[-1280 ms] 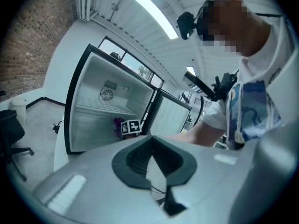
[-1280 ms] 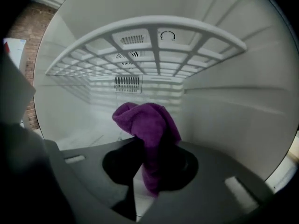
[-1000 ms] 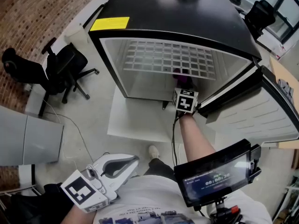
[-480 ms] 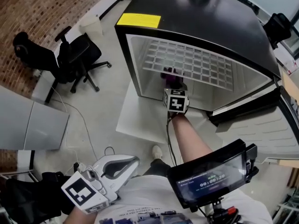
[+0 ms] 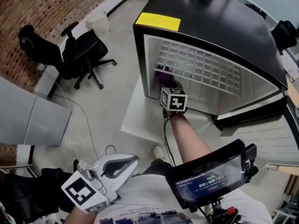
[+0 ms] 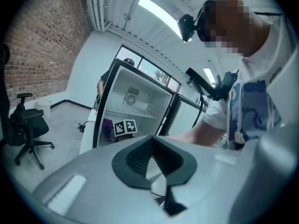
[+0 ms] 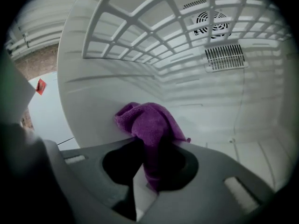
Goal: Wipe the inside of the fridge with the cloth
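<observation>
Only one cloth [image 7: 149, 122], inside one fridge [image 5: 210, 17]

— How does the cloth look?
— The purple cloth [image 7: 148, 122] is bunched up, pinched in the right gripper [image 7: 148, 174] and pressed against the left inner wall [image 7: 93, 101].
— And the fridge?
— The fridge [image 5: 210, 22] is black outside and white inside, its door [image 5: 266, 134] open and a grid shelf [image 5: 205, 66] up high.

Open fridge [image 5: 210, 17], right tool [image 5: 168, 85] inside — purple cloth [image 5: 162, 72] near left wall, left tool [image 5: 127, 163] low.
</observation>
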A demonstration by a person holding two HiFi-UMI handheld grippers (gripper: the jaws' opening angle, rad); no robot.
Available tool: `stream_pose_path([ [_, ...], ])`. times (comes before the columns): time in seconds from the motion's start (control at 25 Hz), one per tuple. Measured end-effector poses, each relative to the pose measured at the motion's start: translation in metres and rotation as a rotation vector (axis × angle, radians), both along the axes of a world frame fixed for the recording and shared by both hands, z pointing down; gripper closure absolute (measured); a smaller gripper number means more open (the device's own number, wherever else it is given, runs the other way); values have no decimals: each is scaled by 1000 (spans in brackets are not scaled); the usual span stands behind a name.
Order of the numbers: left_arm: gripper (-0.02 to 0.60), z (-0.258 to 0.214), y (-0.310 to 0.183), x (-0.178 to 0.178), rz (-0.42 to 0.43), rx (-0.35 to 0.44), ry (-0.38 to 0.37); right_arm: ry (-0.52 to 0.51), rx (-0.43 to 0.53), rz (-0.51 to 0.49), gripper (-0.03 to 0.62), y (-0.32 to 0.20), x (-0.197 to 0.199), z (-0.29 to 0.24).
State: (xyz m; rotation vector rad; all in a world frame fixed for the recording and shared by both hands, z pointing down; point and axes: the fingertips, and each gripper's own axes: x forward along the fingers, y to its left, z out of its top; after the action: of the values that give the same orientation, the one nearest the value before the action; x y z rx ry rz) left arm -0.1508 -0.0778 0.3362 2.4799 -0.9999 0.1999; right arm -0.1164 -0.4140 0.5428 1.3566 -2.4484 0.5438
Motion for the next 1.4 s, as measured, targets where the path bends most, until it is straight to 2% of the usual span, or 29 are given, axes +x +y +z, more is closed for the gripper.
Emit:
stream_pose_path([
  [0.12, 574, 0, 2, 5, 24, 4, 3, -14, 23, 0, 520, 5, 7, -9],
  [0.28, 574, 2, 3, 19, 98, 8, 7, 19, 87, 77, 520, 8, 46, -27],
  [0.4, 574, 1, 10, 34, 147, 9, 13, 51, 114, 132, 520, 15, 84, -35],
  [0.68, 574, -1, 14, 67, 270, 29, 40, 148, 142, 329, 520, 31, 192, -44],
  [0.88, 574, -1, 17, 81, 318, 27, 41, 236, 127, 434, 520, 46, 244, -35],
  [1.12, 574, 0, 19, 83, 324, 21, 32, 256, 67, 447, 520, 57, 253, -6],
  [1.4, 574, 4, 23, 73, 285, 3, 18, 220, 28, 382, 520, 57, 218, 12],
])
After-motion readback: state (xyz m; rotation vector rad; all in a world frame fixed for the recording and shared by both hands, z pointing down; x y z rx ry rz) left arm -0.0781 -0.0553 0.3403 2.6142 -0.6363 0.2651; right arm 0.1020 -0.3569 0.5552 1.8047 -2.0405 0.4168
